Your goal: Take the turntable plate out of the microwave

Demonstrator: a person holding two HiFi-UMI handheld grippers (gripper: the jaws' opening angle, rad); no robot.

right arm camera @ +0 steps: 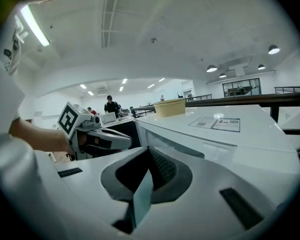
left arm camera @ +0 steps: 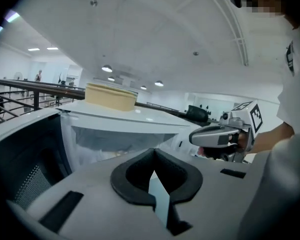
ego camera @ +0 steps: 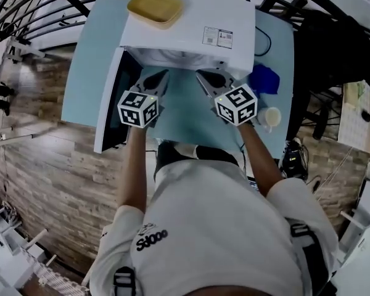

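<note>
Facing the open microwave point(ego camera: 191, 23) — my left gripper point(ego camera: 162, 78) and right gripper point(ego camera: 203, 79), jaws closed, empty; turntable plate not yet out.

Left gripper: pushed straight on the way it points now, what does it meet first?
Likely the open front of the white microwave; the left gripper meets nothing before it, though depth inside is unclear.
</note>
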